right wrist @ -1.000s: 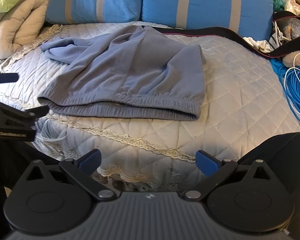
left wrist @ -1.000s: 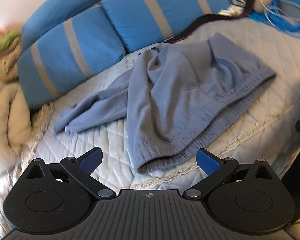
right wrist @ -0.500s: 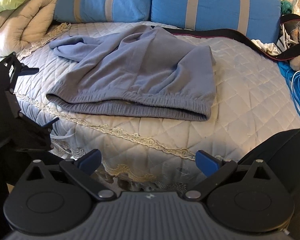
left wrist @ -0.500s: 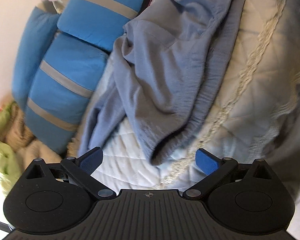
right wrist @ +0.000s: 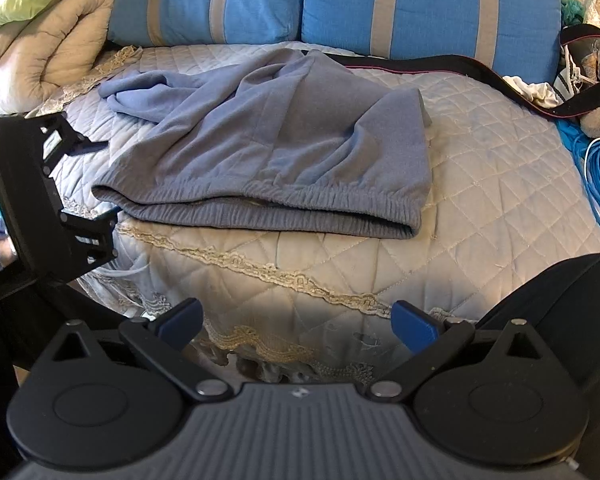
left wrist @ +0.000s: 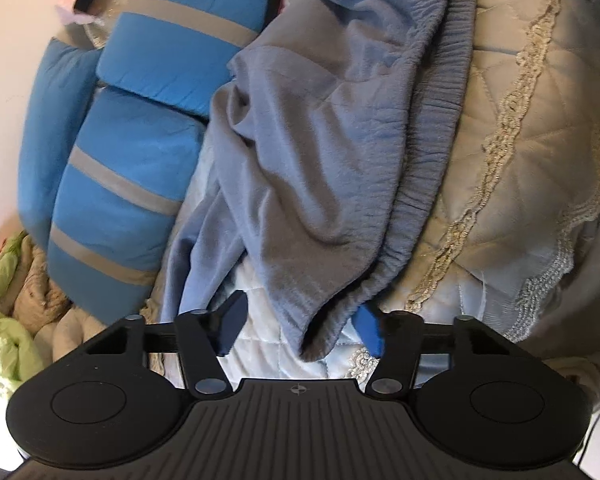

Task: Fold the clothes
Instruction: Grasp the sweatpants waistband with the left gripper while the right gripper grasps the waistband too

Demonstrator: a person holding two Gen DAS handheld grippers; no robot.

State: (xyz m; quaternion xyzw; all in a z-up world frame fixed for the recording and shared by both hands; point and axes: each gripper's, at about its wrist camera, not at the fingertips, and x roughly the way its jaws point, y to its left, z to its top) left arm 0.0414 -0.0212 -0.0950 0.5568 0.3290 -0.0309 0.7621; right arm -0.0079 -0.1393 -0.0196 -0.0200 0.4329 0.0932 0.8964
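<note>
Bedspread (right wrist: 480,184), pale quilted with lace trim, carries our grey-blue fleece sweatpants (right wrist: 284,148), lying rumpled at its centre. We judge the first grasp is under way: our left gripper (left wrist: 300,330) is closing, its fingers astride the waistband corner at 6 o'clock, not yet pinching. Our right gripper (right wrist: 296,326) hangs wide and empty; next it needs the waistband's other corner, toward 1 o'clock.

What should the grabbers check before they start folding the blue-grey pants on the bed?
1. Waistband corner sits between the left gripper's closing jaws: ok.
2. Pads already pinching the pants: cannot tell.
3. Only pants caught, not the quilt underneath: cannot tell.
4. Right gripper open and empty: ok.
5. Pants lying flat: not ok, the legs are bunched toward the pillows.
6. Blue cable clear of the pants: ok.
</note>
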